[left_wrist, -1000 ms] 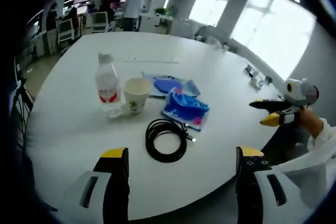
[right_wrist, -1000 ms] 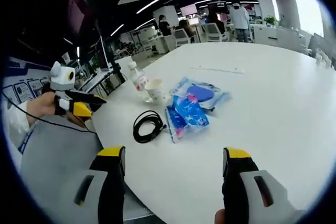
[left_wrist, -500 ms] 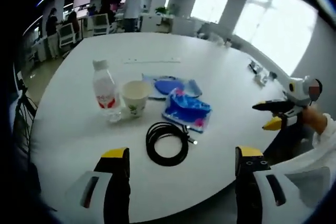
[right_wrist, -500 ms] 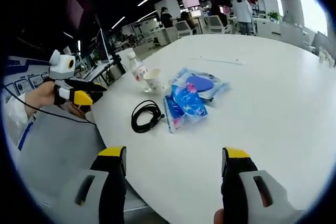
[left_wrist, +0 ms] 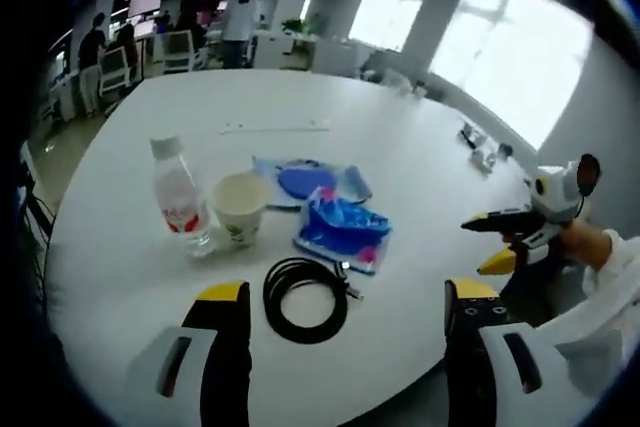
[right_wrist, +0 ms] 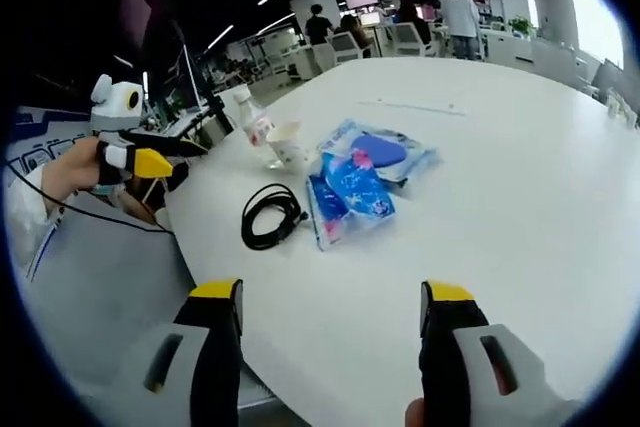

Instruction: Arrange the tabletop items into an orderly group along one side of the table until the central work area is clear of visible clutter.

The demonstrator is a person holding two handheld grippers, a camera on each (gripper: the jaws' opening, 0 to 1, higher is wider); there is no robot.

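On the white round table point(left_wrist: 400, 147) stand a water bottle point(left_wrist: 177, 195) with a red label and a paper cup point(left_wrist: 240, 207) beside it. A coiled black cable point(left_wrist: 305, 298) lies nearest me, with a blue snack bag point(left_wrist: 340, 227) and a clear packet holding a blue item point(left_wrist: 305, 179) behind it. My left gripper point(left_wrist: 340, 322) is open just short of the cable, holding nothing. My right gripper point(right_wrist: 330, 322) is open over the table, a way back from the blue snack bag point(right_wrist: 350, 197), black cable point(right_wrist: 268, 219), cup point(right_wrist: 287, 144) and bottle point(right_wrist: 253, 125). Each gripper also appears in the other's view: right gripper point(left_wrist: 500, 242), left gripper point(right_wrist: 150, 155).
A long thin strip point(left_wrist: 275, 128) lies farther back on the table, and small objects point(left_wrist: 485, 147) sit near its window-side edge. Chairs and people stand at desks point(left_wrist: 180, 42) in the background. The table surface point(right_wrist: 520, 177) to the right of the packets is bare.
The left view has drawn closer to the cable and shifted slightly, so the items sit lower and left. The right gripper has edged a little nearer the table. No item has moved.
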